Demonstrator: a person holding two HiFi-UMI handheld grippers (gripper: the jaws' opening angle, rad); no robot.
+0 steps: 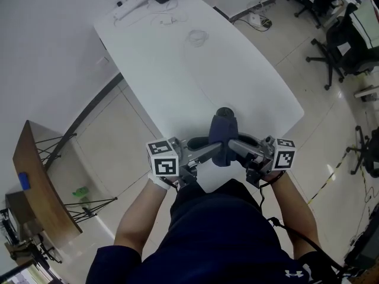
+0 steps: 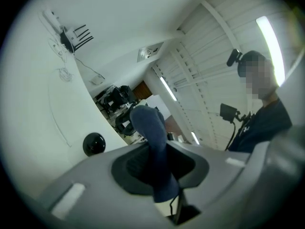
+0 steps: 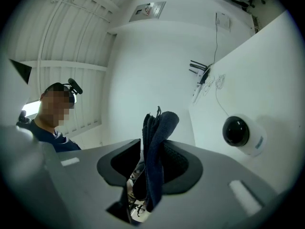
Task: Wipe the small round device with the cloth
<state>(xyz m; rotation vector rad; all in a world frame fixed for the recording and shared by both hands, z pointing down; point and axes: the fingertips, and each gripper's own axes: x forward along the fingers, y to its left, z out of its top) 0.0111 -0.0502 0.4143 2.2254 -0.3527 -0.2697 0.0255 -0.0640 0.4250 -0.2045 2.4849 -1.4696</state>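
Over the white surface's (image 1: pixel 177 70) near edge, the left hand-held gripper (image 2: pixel 157 166) alone is clenching the dark blue cloth (image 1: pixel 223 136). With the right hand-held gripper (image 3: pixel 150 168) standing released, the cloth is likely risking slipping free.

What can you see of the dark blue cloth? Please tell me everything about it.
The cloth is dark blue, soft-looking and folded into a thick strip. It hangs in the air over the near edge of the white table, just before the small round device. The left gripper pinches it; it also stands between the jaws of the right gripper, pressed or not I cannot tell.
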